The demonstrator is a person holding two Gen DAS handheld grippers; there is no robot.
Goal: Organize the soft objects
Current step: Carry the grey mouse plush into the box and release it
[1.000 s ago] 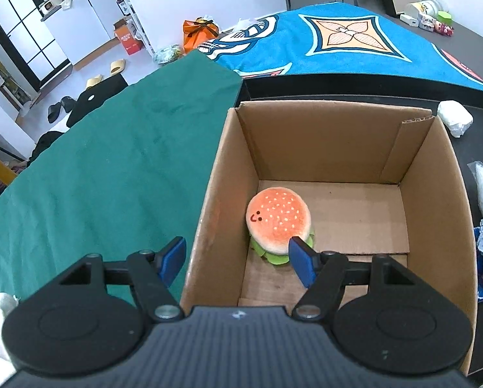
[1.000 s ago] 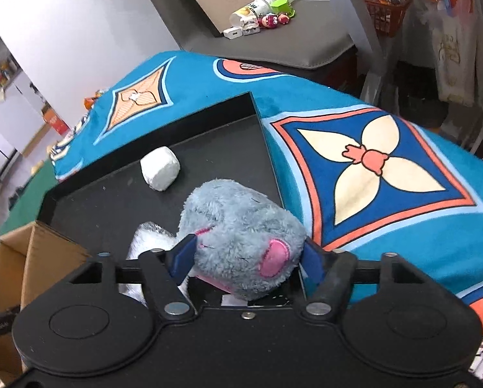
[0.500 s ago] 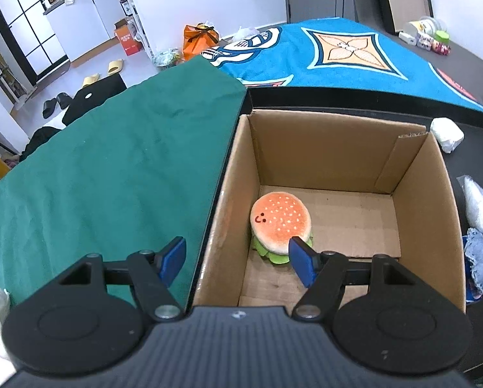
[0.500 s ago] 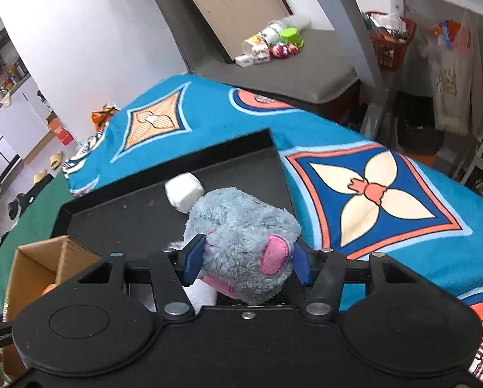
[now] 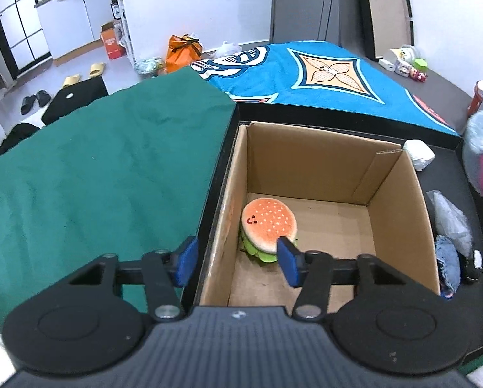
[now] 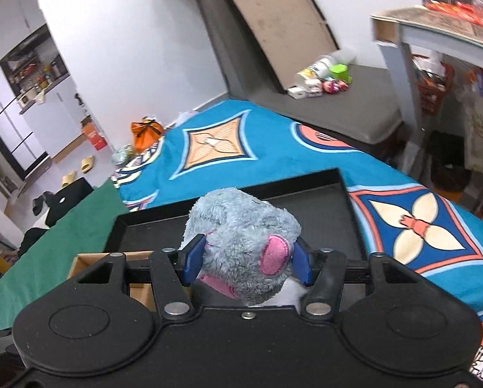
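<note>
A burger plush (image 5: 269, 223) lies on the floor of the open cardboard box (image 5: 322, 158), near its left wall. My left gripper (image 5: 236, 260) hovers above that wall, its jaws closing with nothing between them. My right gripper (image 6: 248, 258) is shut on a grey plush toy (image 6: 241, 236) with a pink ear, held up over the black tray (image 6: 322, 207). The same grey plush toy (image 5: 482, 148) shows at the right edge of the left wrist view, to the right of the box. A corner of the cardboard box (image 6: 112, 260) peeks out at lower left of the right wrist view.
On the black tray (image 5: 448, 174) right of the box lie a white soft lump (image 5: 419, 153), a clear plastic bag (image 5: 451, 220) and a blue denim piece (image 5: 446, 265). Green cloth (image 5: 96, 177) covers the left side, a blue patterned blanket (image 6: 273, 148) the far side.
My right gripper has risen with the grey plush toy off the tray. My left jaws have narrowed, and the grey plush has come into the left wrist view at the right.
</note>
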